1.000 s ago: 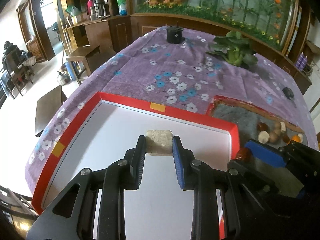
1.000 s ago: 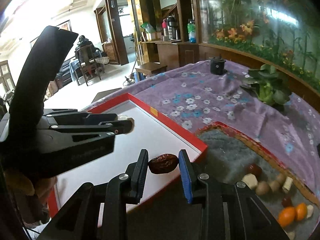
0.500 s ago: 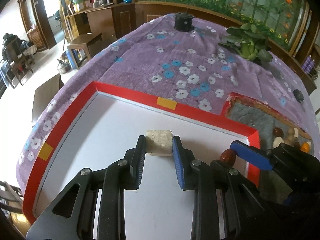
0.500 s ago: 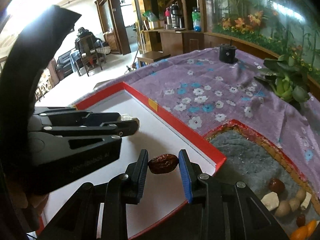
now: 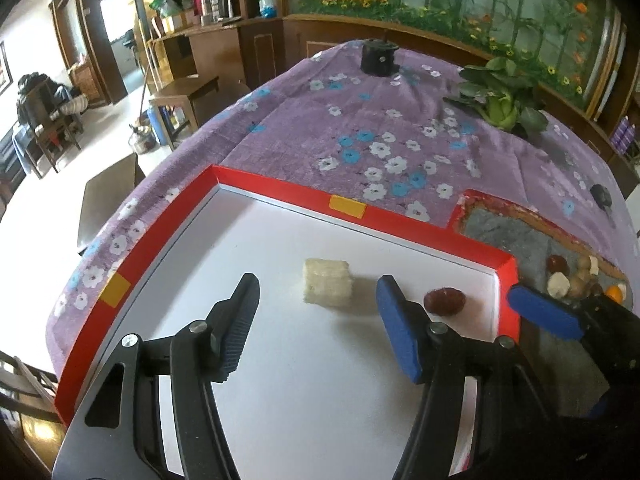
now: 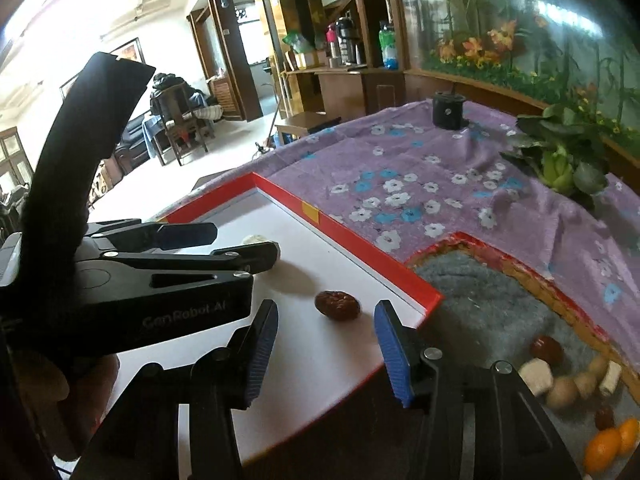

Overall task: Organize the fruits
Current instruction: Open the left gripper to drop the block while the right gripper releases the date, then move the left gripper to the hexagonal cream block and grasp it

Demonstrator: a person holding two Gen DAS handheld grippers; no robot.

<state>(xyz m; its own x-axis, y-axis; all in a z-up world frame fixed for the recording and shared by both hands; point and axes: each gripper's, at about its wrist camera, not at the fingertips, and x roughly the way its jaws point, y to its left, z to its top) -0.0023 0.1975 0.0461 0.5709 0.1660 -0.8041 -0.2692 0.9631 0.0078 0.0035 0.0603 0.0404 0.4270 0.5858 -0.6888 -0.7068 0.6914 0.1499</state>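
A pale sugarcane-like chunk (image 5: 327, 288) lies on the white tray with the red rim (image 5: 280, 196), between the open fingers of my left gripper (image 5: 316, 300). A dark red date (image 5: 445, 301) lies on the tray near its right corner. In the right wrist view the date (image 6: 337, 305) lies just ahead of my open right gripper (image 6: 326, 334). The left gripper (image 6: 224, 244) shows at left there, with the chunk (image 6: 256, 237) mostly hidden behind it. Several more fruits (image 6: 560, 384) lie on the grey mat (image 6: 480, 304).
The purple flowered tablecloth (image 5: 380, 128) covers the table. A green plant (image 5: 500, 96) and a black cylinder (image 5: 378, 56) stand at the far side. A small black object (image 5: 600, 196) lies at the right. The table's left edge drops to the floor.
Both grippers opened. The chunk and the date, held before, now lie loose on the white tray. Both grippers have drawn back a little.
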